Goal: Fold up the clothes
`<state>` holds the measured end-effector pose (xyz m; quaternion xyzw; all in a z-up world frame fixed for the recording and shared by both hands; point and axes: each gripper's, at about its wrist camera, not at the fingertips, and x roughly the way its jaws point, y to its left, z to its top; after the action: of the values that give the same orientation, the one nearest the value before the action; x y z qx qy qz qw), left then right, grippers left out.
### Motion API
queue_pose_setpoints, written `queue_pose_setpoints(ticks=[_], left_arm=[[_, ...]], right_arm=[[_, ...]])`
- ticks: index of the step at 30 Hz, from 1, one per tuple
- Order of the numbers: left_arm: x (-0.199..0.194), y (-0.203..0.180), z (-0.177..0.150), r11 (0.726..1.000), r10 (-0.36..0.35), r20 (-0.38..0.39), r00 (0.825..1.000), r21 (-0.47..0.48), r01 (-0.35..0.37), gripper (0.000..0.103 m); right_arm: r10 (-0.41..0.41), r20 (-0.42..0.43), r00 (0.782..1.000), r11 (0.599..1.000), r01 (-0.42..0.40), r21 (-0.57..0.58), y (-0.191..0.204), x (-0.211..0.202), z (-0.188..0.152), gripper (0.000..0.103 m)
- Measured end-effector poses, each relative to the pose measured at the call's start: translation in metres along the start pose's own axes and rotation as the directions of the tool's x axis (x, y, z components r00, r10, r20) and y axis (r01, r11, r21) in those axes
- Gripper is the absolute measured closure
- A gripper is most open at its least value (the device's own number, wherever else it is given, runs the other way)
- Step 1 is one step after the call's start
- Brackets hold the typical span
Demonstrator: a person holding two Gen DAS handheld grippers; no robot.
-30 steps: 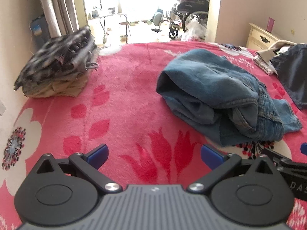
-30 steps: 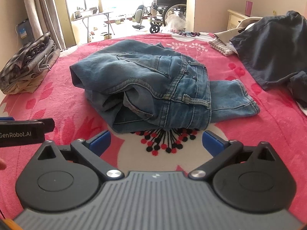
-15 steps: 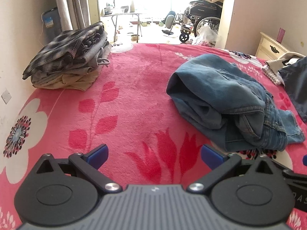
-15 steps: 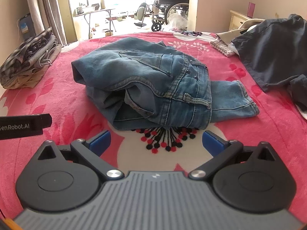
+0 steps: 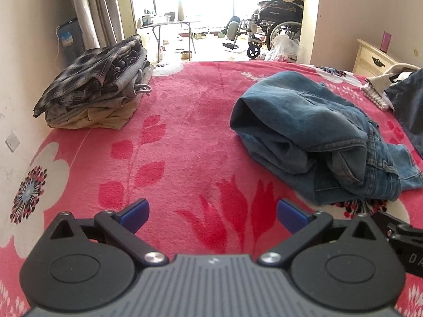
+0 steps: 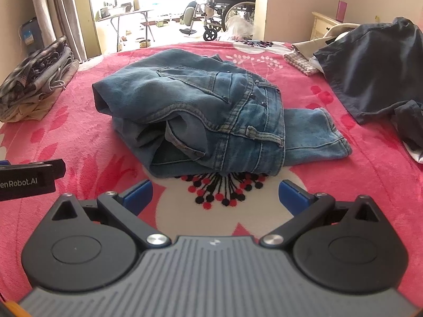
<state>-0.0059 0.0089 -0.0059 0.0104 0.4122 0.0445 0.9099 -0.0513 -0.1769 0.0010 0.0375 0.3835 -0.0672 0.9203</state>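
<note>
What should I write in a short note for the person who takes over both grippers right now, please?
Left gripper: open, empty, above the bare red blanket.
Right gripper: open, empty, facing the jeans and not touching them.
Jeans: a loose, bunched heap mid-bed, one leg end sticking out to the right.
Done: a stack of folded clothes at the bed's far left, by the wall.
Left: the jeans need tidying or moving to the stack, probably. A dark garment and other pieces lie unfolded at the far right.
</note>
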Motion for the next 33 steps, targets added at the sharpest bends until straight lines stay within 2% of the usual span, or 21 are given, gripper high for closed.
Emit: queue_pose_setpoints(ticks=[33], left_arm=[[0.0048, -0.0008, -0.0054, 0.999, 0.006, -0.018, 1.000, 0.033, -0.006, 0.000]], right_arm=[[0.000, -0.017, 1.000, 1.000, 0.000, -0.001, 0.0032, 0.0035, -0.0011, 0.001]])
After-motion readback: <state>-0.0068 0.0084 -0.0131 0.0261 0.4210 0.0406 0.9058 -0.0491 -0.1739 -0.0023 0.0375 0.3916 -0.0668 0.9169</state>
